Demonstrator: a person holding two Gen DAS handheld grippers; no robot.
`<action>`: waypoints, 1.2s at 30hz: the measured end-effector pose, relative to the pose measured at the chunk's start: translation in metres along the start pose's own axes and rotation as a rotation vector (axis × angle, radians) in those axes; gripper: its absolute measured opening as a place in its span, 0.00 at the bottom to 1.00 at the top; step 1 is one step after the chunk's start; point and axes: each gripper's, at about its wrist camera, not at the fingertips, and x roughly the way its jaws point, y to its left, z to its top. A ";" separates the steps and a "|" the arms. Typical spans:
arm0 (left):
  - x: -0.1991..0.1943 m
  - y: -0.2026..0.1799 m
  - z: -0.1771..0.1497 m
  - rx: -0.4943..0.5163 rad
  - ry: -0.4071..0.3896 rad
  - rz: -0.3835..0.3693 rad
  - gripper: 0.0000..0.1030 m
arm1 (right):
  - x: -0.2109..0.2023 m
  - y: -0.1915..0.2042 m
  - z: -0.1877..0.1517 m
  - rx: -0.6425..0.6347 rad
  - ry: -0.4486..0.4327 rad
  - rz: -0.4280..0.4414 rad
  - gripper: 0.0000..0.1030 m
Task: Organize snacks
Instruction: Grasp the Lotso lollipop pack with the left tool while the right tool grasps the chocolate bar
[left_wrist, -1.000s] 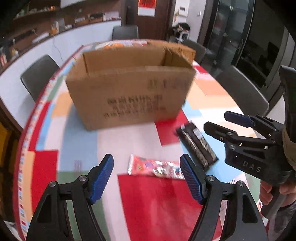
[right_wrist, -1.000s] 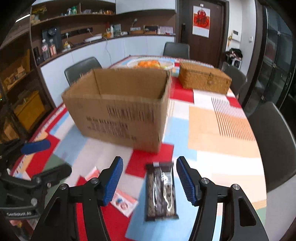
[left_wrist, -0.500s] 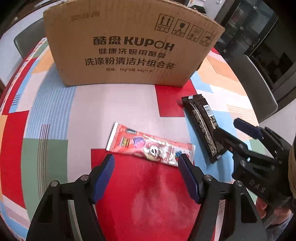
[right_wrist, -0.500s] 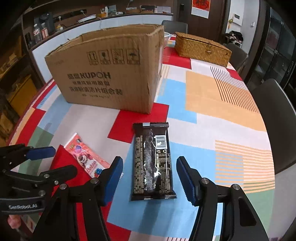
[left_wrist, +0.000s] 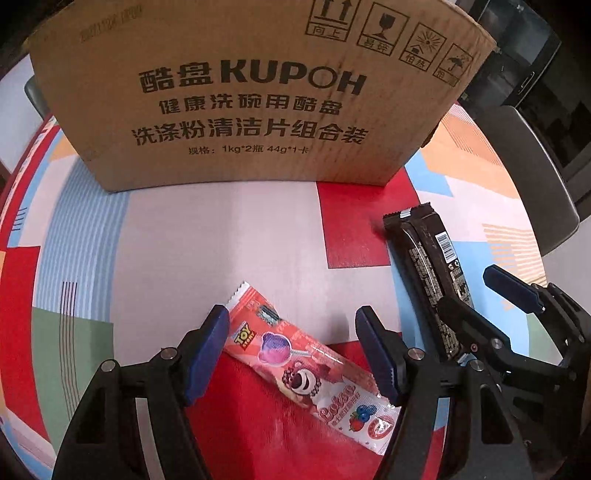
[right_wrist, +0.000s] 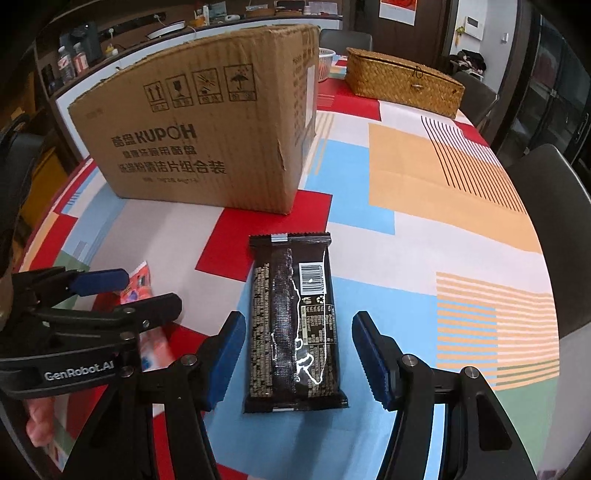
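Observation:
A pink-red candy packet (left_wrist: 303, 365) lies flat and aslant on the patchwork tablecloth. My left gripper (left_wrist: 291, 332) hangs low over it, open, a blue pad on each side and neither touching. A black snack packet (right_wrist: 295, 325) lies lengthwise just right of it. My right gripper (right_wrist: 298, 332) straddles the black packet, open, with gaps on both sides. In the left wrist view the black packet (left_wrist: 428, 266) runs under the right gripper (left_wrist: 476, 291). In the right wrist view the left gripper (right_wrist: 147, 290) hides most of the candy packet (right_wrist: 138, 280).
A tall brown cardboard box (left_wrist: 251, 92) (right_wrist: 207, 129) stands close behind both packets, its opening out of sight. Further back are a wicker box (right_wrist: 402, 86) and a white basket (right_wrist: 325, 62). Dark chairs (right_wrist: 546, 192) line the table's right edge.
Both grippers have sunk towards the table and tipped downward. Each packet now sits between its gripper's pads, and the box's open top has left the view.

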 end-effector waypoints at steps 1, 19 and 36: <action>-0.001 0.001 -0.001 0.002 0.003 -0.001 0.67 | 0.001 -0.001 0.000 0.005 0.000 0.004 0.59; -0.011 -0.007 -0.029 -0.058 -0.009 0.066 0.67 | 0.009 -0.012 -0.005 0.039 -0.004 0.047 0.59; -0.011 -0.006 -0.026 0.033 -0.094 0.078 0.28 | 0.018 -0.001 0.000 0.022 -0.003 0.051 0.59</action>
